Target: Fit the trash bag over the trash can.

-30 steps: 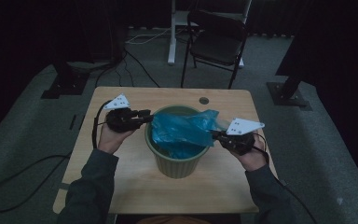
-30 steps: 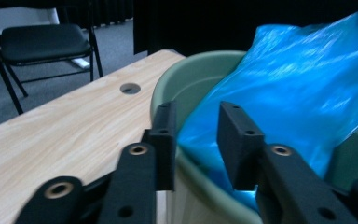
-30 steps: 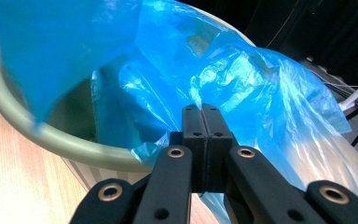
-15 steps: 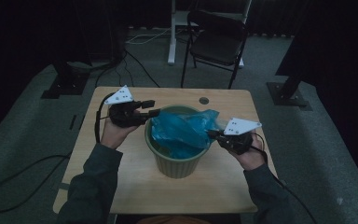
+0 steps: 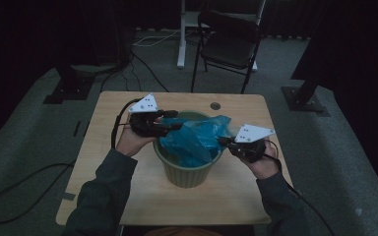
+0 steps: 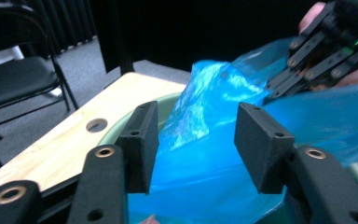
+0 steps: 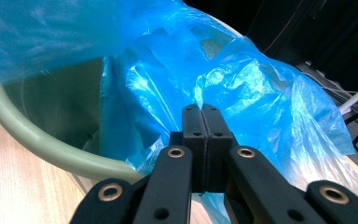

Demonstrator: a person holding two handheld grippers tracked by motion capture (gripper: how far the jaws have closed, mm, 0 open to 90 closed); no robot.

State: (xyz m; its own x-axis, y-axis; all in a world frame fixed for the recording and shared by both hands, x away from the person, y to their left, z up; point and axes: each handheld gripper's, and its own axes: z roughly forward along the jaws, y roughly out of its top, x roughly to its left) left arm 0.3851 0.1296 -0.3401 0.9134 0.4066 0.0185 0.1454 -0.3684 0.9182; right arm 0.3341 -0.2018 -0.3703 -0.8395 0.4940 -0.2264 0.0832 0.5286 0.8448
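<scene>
- I see my left gripper (image 5: 173, 121): matte black body, a pale grey three-cornered plate with dark dots on top.
- My right gripper (image 5: 222, 141) wears the same plate; a black cable trails off each.
- Close up, I see blocky black jaw pads and brass-ringed pivot screws.
- I have dark grey long sleeves (image 5: 103, 196) on both forearms.

Bin (image 5: 186, 172) sits mid-worktop (image 5: 103, 162) with the bag (image 5: 197, 140) in it, left hand-held gripper (image 5: 170, 123) at its left rim, right hand-held gripper (image 5: 225, 142) at its right, chair (image 5: 229, 46) behind.
</scene>
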